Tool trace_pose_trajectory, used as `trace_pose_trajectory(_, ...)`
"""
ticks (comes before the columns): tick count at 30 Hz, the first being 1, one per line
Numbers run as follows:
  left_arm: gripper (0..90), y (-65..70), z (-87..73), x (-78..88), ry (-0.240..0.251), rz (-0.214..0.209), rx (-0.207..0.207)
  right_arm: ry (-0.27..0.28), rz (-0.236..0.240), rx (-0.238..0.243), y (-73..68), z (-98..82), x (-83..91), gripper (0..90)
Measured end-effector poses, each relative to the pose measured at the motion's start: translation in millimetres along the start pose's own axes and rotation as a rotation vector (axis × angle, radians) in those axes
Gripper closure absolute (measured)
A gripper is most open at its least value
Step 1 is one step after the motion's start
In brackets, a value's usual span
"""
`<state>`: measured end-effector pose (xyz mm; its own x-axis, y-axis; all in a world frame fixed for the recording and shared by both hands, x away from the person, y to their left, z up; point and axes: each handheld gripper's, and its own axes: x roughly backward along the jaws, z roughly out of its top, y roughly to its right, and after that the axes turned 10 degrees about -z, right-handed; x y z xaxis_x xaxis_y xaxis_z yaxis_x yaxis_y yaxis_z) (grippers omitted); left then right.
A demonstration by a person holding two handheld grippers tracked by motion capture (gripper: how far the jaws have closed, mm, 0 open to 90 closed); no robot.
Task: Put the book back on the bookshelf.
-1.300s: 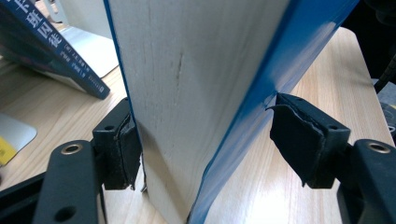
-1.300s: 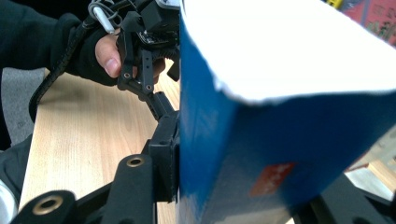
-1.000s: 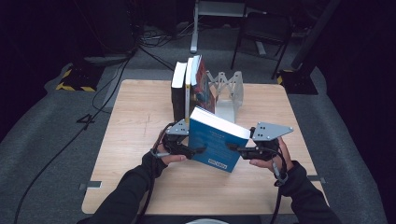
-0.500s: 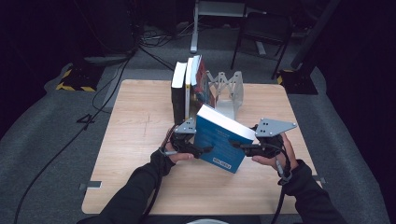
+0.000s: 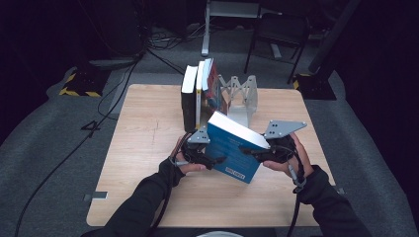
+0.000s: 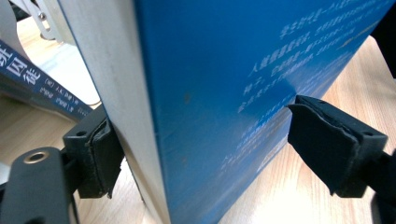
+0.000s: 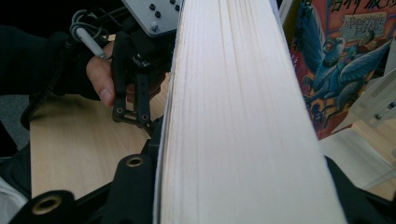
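Slipping is the main worry: on the left, the left gripper [image 5: 216, 159] is straddling the thick blue softcover book [image 5: 232, 153], but its jaws have just been opening, and in the left gripper view one pad is lying against the page edge while the other looks to be standing slightly off the cover, so this side is probably carrying little. If that side is giving way while the book is tilted, the lower corner could be dropping onto the pale wooden table [image 5: 148, 128] or the book could be twisting out of the other grip. Swinging it forward carelessly could also be knocking over the row of upright books [image 5: 197, 94] leaning by the grey folding stand [image 5: 244, 96] behind. On the right, the right gripper [image 5: 247, 149] is pinching the book across its thickness, its jaws having just been closing on it. The book is hanging above the table's middle, tilted, showing a glossy blue cover with pale lettering and a cream block of pages.
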<state>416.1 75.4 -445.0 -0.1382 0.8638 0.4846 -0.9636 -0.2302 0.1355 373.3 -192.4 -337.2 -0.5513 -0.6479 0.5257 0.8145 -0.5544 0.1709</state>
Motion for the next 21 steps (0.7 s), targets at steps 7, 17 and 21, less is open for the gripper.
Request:
trace_pose_trajectory(7, 22.1, 16.6, -31.7, 22.6, -0.145, 0.074, 0.032, -0.002, 0.012, 0.023, -4.5, 1.6, 0.8, 58.4)
trace_pose_trajectory(17, 21.5, 38.9, -90.6, 65.2, -0.276, 0.151, 0.098, -0.001, 0.005, -0.003, 0.8, 0.3, 0.3, 58.8)
trace_pose_trajectory(21, 19.8, 46.1, -104.4, 71.4, -0.289, 0.169, 0.118, -0.002, 0.002, -0.001, -0.8, 0.6, 0.4, 58.7)
